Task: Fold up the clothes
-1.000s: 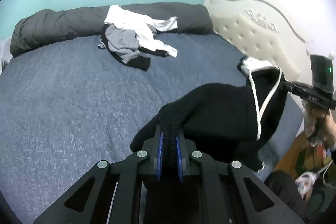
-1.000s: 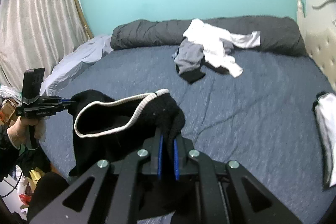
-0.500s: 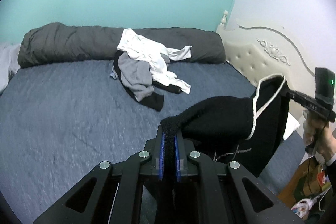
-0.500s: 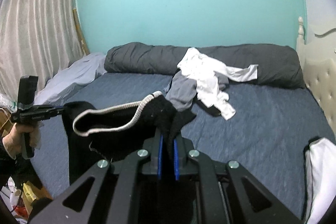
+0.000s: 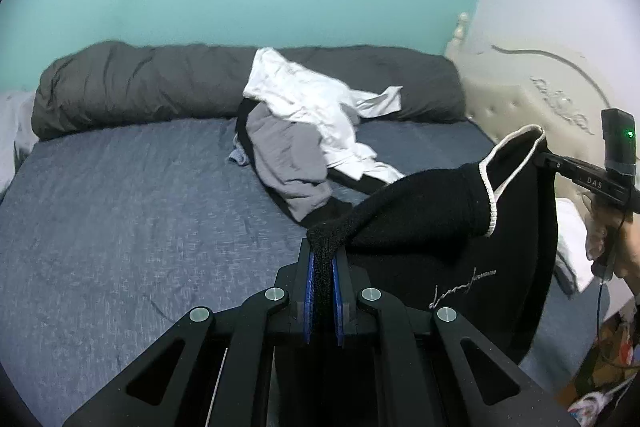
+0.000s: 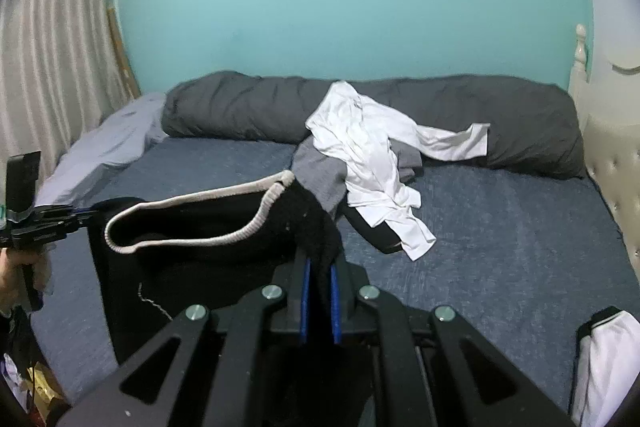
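Observation:
A black knit top with a white-trimmed neck opening hangs in the air between both grippers, above the blue bed. My left gripper is shut on one shoulder of it. My right gripper is shut on the other shoulder; the top stretches left from it to the other gripper. In the left wrist view the right gripper shows at the right edge, holding the far corner. The top's lower part hangs down below the grippers.
A pile of white, grey and black clothes lies on the far middle of the bed against a rolled dark grey duvet. A folded white garment lies at the bed's right edge. A cream padded headboard is on the right, curtains on the left.
Both grippers have risen with the black top, lifting it off the bed; it now hangs stretched between them and the views look more level across the bed.

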`<state>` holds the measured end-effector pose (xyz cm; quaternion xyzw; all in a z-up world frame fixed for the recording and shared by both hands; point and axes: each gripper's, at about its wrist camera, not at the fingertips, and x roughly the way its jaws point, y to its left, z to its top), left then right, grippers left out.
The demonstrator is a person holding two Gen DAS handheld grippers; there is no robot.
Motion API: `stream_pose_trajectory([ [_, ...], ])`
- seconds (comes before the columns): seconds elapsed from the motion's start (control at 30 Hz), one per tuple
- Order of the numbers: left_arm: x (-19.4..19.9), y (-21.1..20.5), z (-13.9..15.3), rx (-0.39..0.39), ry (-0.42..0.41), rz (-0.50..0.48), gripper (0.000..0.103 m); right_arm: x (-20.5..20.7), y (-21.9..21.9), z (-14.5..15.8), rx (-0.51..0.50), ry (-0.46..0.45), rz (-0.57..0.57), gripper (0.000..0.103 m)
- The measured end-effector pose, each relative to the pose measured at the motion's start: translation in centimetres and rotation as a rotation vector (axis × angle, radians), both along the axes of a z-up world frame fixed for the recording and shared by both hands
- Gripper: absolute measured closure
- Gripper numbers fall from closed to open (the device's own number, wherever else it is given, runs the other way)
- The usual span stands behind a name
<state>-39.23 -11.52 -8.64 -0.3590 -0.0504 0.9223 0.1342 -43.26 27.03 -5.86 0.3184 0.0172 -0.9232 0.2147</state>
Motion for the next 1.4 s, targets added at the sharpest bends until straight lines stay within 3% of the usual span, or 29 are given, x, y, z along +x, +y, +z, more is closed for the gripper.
stream_pose_trajectory([
  [0.23,-7.2,-2.0,-5.4,0.030,-0.101,0.066,0.095,-7.8,-2.9,-4.8,0.054,-0.055,-0.009,0.095],
  [0.37,-10.9,-3.1,-9.4,0.033,-0.165,0.094,0.095,-12.2,-4.8,-9.1,0.099,-0.112,-0.022,0.095],
  [0.6,-16.3,-5.0,-16.2,0.068,-0.264,0.152,0.095,-17.1,-6.8,-15.7,0.119,-0.174,-0.050,0.095],
  [0.7,-17.7,-5.2,-19.6,0.082,-0.324,0.175,0.094,-18.7,-7.3,-19.3,0.127,-0.260,-0.053,0.095],
  [0.87,-19.3,-3.7,-23.9,-0.025,-0.394,0.164,0.089,-20.0,-7.7,-24.3,0.175,-0.371,-0.080,0.090],
  [0.93,-19.2,-3.1,-24.0,-0.055,-0.366,0.147,0.082,-19.9,-7.2,-24.7,0.153,-0.362,-0.097,0.080],
  [1.03,-18.7,-3.4,-22.8,-0.010,-0.292,0.163,0.069,-19.2,-5.6,-23.9,0.088,-0.325,-0.127,0.060],
  [1.1,-18.5,-3.0,-22.0,-0.009,-0.251,0.145,0.057,-18.4,-4.7,-23.5,0.075,-0.304,-0.139,0.058],
  [1.37,-20.7,1.1,-23.3,-0.146,-0.265,0.043,0.057,-13.6,-1.2,-22.8,-0.025,-0.278,-0.111,0.058],
  [1.4,-21.1,1.4,-23.7,-0.152,-0.275,0.043,0.069,-13.1,-0.7,-23.0,-0.033,-0.285,-0.112,0.058],
])
